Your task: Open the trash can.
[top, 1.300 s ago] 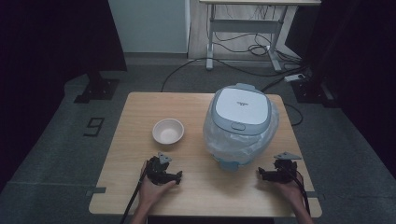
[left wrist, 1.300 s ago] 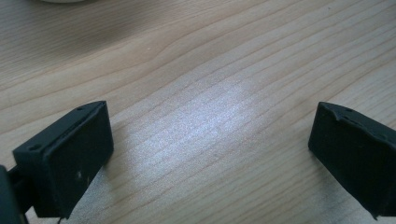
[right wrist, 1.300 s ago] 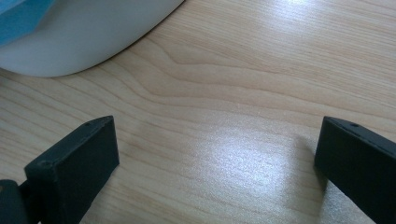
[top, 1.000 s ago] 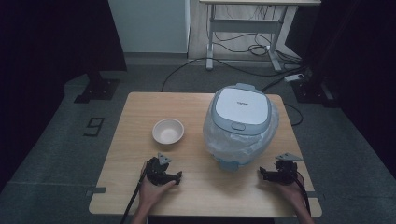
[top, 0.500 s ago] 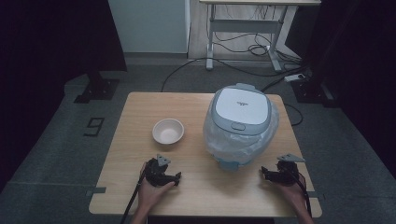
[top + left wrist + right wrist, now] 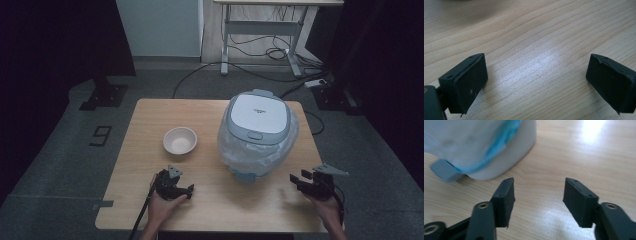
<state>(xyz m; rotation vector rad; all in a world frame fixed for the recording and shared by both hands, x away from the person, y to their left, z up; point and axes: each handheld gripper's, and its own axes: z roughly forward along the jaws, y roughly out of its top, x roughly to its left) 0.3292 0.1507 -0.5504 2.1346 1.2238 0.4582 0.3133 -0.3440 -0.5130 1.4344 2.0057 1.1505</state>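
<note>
A dim room with cables on the grey floor surrounds a wooden table (image 6: pixel 210 112). At the near left, the left gripper (image 6: pixel 189 191) rests low, jaws spread wide over bare wood. A small empty bowl (image 6: pixel 180 140) sits beyond it. The plastic-wrapped rice cooker (image 6: pixel 257 132) stands right of centre, lid closed. The right gripper (image 6: pixel 295 181), jaws parted and empty, has barely shifted over the last second, so no step seems begun.
</note>
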